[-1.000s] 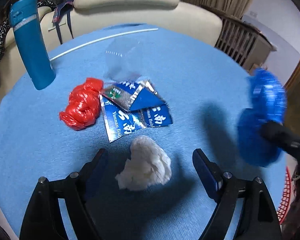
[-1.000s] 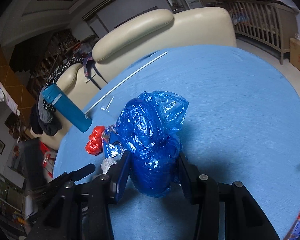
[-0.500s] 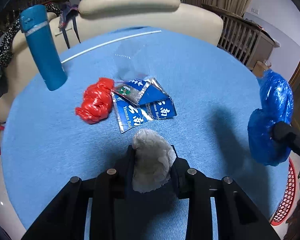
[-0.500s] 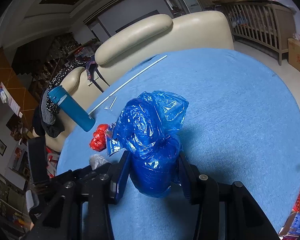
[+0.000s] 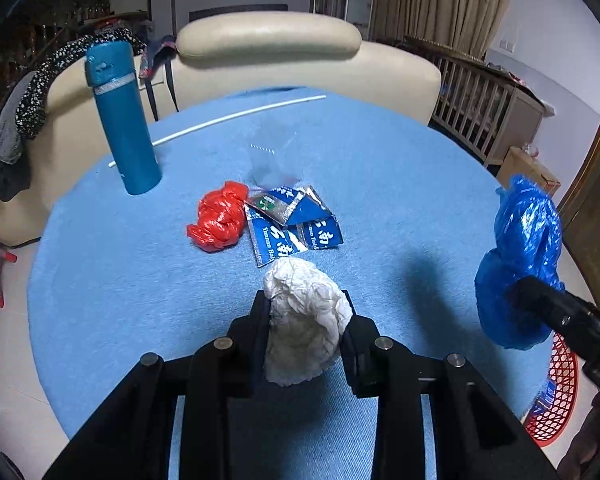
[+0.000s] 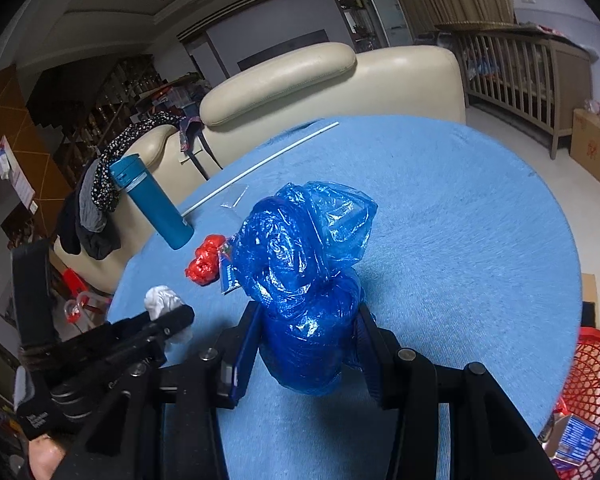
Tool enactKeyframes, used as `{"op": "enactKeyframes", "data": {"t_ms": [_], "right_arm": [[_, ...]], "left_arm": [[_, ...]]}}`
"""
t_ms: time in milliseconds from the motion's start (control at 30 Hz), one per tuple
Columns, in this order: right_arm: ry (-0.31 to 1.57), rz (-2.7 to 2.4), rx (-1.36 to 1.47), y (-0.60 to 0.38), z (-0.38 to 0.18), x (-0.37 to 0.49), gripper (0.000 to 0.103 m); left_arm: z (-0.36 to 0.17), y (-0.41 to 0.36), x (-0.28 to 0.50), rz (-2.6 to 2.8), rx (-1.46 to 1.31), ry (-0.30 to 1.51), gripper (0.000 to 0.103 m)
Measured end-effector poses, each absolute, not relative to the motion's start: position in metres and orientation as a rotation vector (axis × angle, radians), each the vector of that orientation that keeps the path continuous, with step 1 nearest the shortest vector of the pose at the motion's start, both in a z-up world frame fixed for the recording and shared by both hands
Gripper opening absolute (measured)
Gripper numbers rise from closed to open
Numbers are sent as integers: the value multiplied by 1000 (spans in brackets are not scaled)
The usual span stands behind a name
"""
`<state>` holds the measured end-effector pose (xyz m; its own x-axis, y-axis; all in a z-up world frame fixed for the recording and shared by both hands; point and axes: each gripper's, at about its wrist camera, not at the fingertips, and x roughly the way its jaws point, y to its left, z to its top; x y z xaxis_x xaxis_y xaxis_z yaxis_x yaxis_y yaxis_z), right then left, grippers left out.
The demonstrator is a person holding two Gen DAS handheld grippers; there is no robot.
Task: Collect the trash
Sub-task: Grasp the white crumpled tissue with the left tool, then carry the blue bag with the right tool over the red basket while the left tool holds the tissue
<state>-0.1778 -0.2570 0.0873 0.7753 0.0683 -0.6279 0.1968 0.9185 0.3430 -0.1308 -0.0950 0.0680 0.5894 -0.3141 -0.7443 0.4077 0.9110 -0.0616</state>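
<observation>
1. Left tool (image 5: 305, 312): closed on the white paper wad (image 5: 305, 318). The wad sits between the two fingers, clamped across its width, its longer dimension running forward and up out of the grip. It appears to be held just above the worktop (image 5: 400, 168); contact cannot be confirmed.
2. Right tool (image 6: 306, 344): closed on the blue plastic bag (image 6: 304, 264). The bag stands upright in the grip, its crumpled upper part rising above the fingertips.
3. Governing relation: the red mesh basket (image 6: 592, 376) lies off the worktop edge, low and to the right of the right tool. In the left wrist view the same basket shows beyond the right tool, at the far right. The right tool is judged nearer; the left tool would have to cross over to the right to reach it.
4. Remaining trash: the red plastic bag (image 5: 219, 221) and the blue foil wrappers (image 5: 290, 226) lie touching one another, ahead of the left tool. A clear plastic piece (image 5: 274, 156) lies beyond them.
5. Surface: round, covered in blue cloth. A teal bottle (image 5: 123, 120) stands upright at the far left; a white rod (image 5: 236, 118) lies along the far side.
6. Room: a cream sofa (image 5: 272, 52) stands behind the worktop.
</observation>
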Motion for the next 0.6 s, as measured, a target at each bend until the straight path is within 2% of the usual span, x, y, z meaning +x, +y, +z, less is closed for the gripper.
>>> {"op": "enactKeyframes", "data": {"t_ms": [600], "right_arm": [[615,-95,350,-242,109,-225,49]], "left_arm": [[107,-90,-175,-429,114,739,34]]}}
